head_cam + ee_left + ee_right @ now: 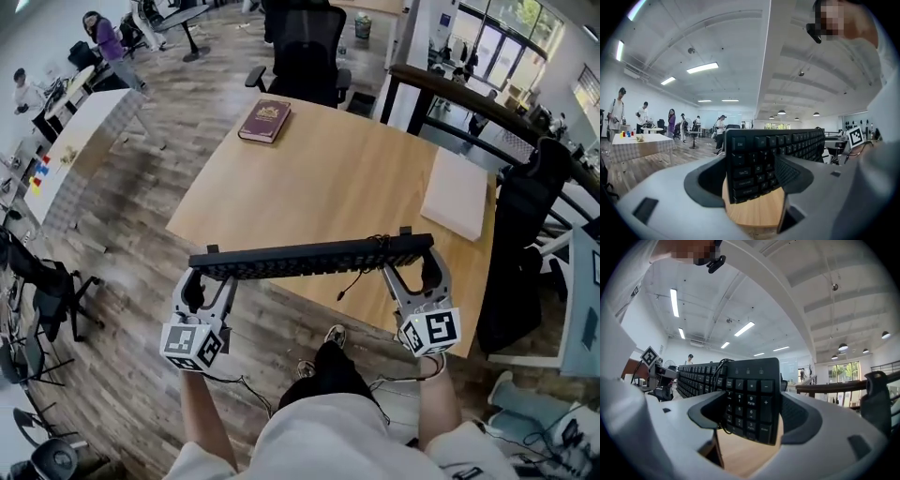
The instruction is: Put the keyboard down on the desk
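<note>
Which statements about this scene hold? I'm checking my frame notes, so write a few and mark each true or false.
1. The left hand-held gripper and the right hand-held gripper each clamp one end of the keyboard. True.
2. The keyboard lies flat on the desk. False: it is held on edge over the desk's near side.
3. A dark red book lies near the desk's far corner. True.
4. The white slab lies on the desk's left side. False: it lies at the right edge.
</note>
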